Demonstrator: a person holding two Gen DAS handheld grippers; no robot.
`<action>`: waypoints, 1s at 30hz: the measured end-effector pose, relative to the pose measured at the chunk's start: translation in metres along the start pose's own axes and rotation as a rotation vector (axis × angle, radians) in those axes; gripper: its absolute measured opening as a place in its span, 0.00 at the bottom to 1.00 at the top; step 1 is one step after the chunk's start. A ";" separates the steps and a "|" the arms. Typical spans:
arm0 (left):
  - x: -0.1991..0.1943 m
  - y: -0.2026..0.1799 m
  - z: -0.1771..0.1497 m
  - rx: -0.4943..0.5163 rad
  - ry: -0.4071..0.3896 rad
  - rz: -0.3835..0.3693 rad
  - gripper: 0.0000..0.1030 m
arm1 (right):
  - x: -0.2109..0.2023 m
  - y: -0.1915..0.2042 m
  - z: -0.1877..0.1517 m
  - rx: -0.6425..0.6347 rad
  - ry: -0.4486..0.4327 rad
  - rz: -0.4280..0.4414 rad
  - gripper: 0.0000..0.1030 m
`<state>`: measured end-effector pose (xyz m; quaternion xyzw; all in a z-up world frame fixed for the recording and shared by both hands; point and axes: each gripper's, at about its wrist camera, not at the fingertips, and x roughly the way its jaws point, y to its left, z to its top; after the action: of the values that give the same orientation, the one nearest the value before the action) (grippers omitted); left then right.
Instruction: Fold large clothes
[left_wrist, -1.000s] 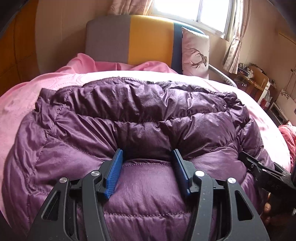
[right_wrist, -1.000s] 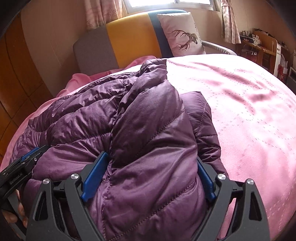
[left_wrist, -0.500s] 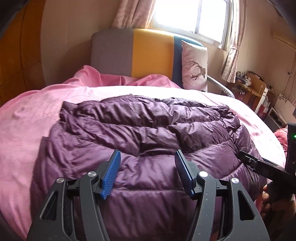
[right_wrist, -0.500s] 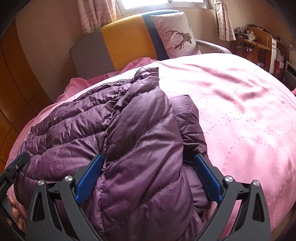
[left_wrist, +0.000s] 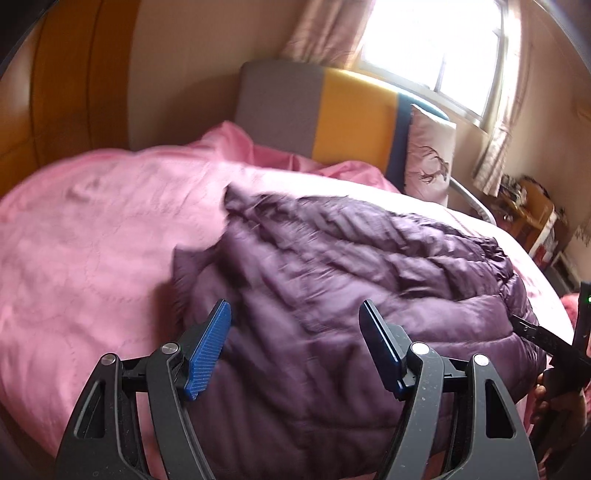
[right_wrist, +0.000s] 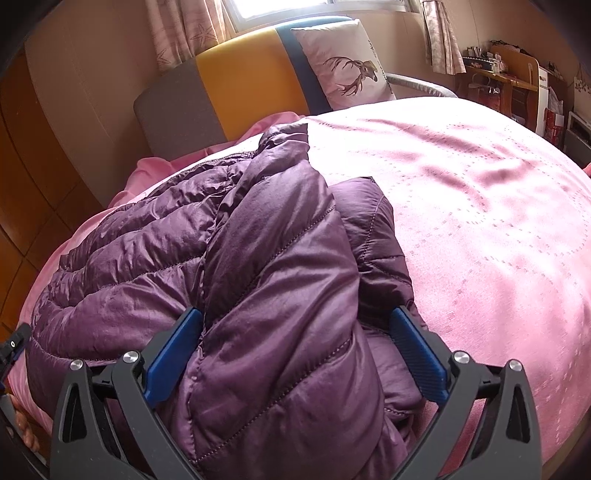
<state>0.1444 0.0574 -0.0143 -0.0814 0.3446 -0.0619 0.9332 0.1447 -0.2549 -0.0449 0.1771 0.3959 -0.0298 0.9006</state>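
Purple jacket (right_wrist: 258, 280) bunched up on the pink bed (right_wrist: 480, 221)

Both grippers are spread wide. The right gripper (right_wrist: 295, 332) straddles a puffy fold at 6 o'clock; can't tell if the pads actually touch it. The left gripper (left_wrist: 295, 332) hangs above the jacket (left_wrist: 351, 295), holding nothing. Left view is motion-blurred, and the jacket's near edge is cut off behind the grippers. Deer pillow (right_wrist: 347, 70) sits at 12 o'clock.

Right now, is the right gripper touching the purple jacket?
Touching. Right wrist view: the purple jacket bulges between the right gripper fingers, fabric pressing against the inner fingertip; jaws wide, not clamped.
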 end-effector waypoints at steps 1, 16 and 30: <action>0.004 0.011 -0.004 -0.023 0.019 -0.001 0.66 | 0.000 0.000 0.000 0.000 0.000 0.001 0.98; -0.010 0.022 -0.014 -0.061 -0.004 0.073 0.70 | -0.009 -0.015 0.006 0.026 0.013 0.059 0.98; -0.010 -0.069 -0.007 0.146 -0.018 0.013 0.70 | -0.041 -0.066 -0.011 0.153 0.026 0.119 0.98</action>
<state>0.1283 -0.0093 0.0002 -0.0112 0.3311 -0.0800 0.9401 0.0963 -0.3163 -0.0412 0.2690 0.3930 -0.0041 0.8793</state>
